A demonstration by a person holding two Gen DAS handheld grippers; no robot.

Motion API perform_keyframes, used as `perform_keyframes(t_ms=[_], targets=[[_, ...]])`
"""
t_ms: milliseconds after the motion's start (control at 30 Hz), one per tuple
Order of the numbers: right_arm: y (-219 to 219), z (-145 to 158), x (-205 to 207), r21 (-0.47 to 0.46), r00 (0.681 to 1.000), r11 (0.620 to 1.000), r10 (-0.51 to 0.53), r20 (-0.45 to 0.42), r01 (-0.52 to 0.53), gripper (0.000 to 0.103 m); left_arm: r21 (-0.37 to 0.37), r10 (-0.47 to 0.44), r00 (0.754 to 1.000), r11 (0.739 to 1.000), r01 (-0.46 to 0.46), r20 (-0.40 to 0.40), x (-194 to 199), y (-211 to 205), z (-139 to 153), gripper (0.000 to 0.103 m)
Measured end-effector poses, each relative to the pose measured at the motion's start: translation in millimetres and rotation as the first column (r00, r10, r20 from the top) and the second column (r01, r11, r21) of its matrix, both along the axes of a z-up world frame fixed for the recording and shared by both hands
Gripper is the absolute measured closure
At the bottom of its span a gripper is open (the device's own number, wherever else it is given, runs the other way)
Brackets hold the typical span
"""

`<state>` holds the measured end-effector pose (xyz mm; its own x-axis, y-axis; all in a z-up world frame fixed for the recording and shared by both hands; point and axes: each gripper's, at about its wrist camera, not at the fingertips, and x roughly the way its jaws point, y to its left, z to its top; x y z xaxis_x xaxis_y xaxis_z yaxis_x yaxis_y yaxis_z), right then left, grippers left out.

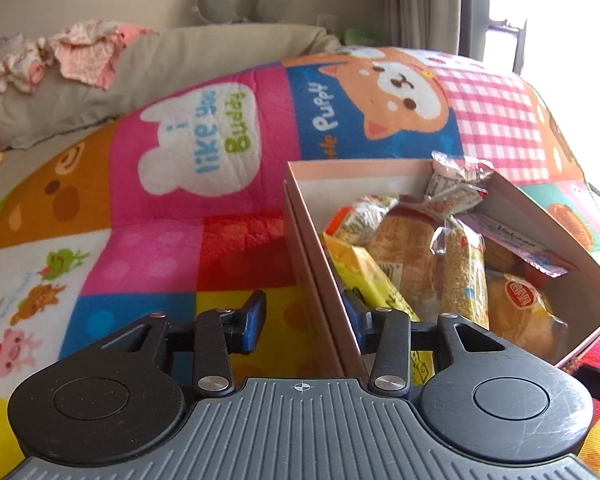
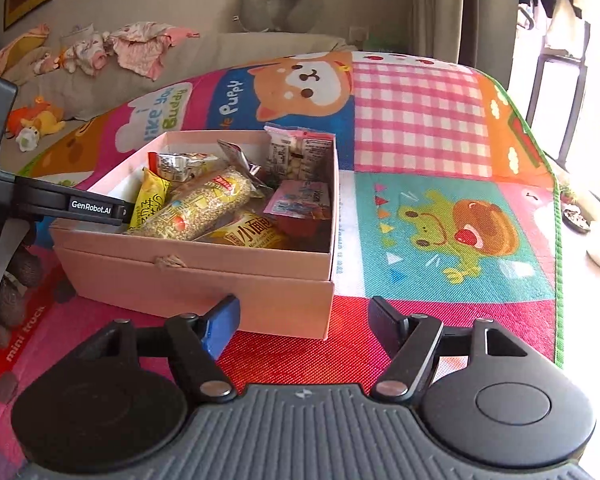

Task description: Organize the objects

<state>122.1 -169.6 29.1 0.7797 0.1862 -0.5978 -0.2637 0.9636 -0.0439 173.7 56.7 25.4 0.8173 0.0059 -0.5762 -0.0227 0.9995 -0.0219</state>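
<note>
Straddling box wall, left gripper jaws apart.

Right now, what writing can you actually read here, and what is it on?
"i like you Buddy": play mat
"Puppy": mat, beside the dog
"mini truck": mat's near corner
"GenRobot.AI": left gripper
"小面包": yellow snack bag in the box
Other snack print: too small.

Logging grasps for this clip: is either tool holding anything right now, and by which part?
Nothing is held. The left tool is open, straddling the pink box's side wall without closing on it. The right tool is open and empty.
</note>
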Motion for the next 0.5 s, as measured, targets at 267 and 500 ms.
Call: perform_keyframes(t_ms=[267,500], targets=[[-14,-3,-32,0.003,1.000,1.000,0.007,-0.031,-0.007,0.000,-0.030,0.065,0.989,0.998,-0.061,0.130,-99,-6,31,0.056],[-17,-22,-60,-0.022,0.993,1.000,0.000,-0.116,-0.002,0.000,-0.033,-0.030,0.996,0.999,0.033,0.081,-162,-57,3,0.055]])
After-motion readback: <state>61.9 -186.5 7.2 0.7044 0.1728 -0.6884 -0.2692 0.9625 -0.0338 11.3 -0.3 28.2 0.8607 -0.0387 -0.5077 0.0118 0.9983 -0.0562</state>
